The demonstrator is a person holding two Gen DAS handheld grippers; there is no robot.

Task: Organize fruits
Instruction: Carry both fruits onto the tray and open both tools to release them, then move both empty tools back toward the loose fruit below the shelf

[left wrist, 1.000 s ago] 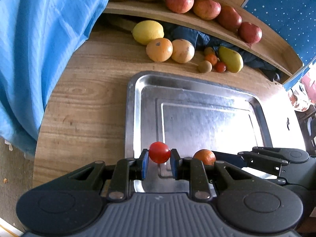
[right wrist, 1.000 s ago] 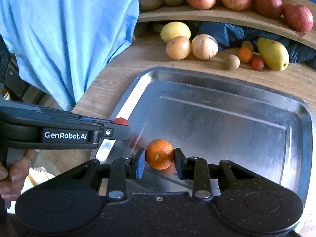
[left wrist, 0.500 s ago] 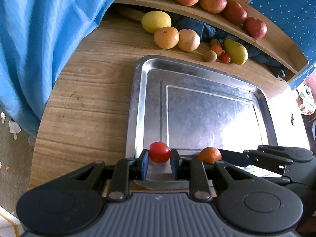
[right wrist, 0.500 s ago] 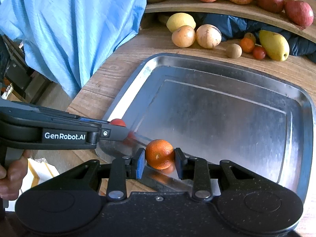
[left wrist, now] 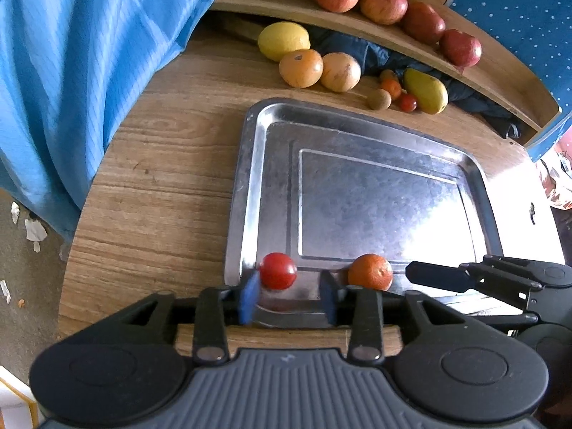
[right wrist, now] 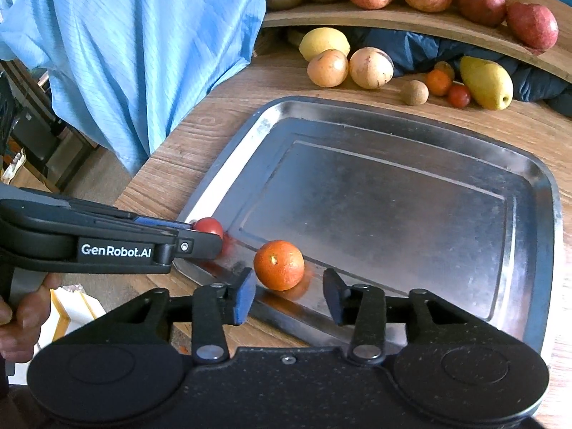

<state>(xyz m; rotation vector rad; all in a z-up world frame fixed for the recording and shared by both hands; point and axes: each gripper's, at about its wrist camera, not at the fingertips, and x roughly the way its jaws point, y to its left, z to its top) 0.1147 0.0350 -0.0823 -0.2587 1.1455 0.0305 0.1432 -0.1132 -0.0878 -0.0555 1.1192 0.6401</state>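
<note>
A metal tray lies on the wooden table. A red cherry tomato rests in the tray's near left corner. My left gripper is opening around it; the tomato sits close to the left pad and clear of the right pad. A small orange rests on the tray's near edge. My right gripper is opening around it, with gaps on both sides of the fruit.
Behind the tray lie a lemon, two round orange fruits, several small fruits and a yellow-green mango. A curved wooden shelf holds red apples. Blue cloth hangs at the left. A hand holds the left gripper.
Both grippers went from shut on their fruit to open, leaving the tomato and the small orange on the tray. Both drew back toward the tray's near edge.
</note>
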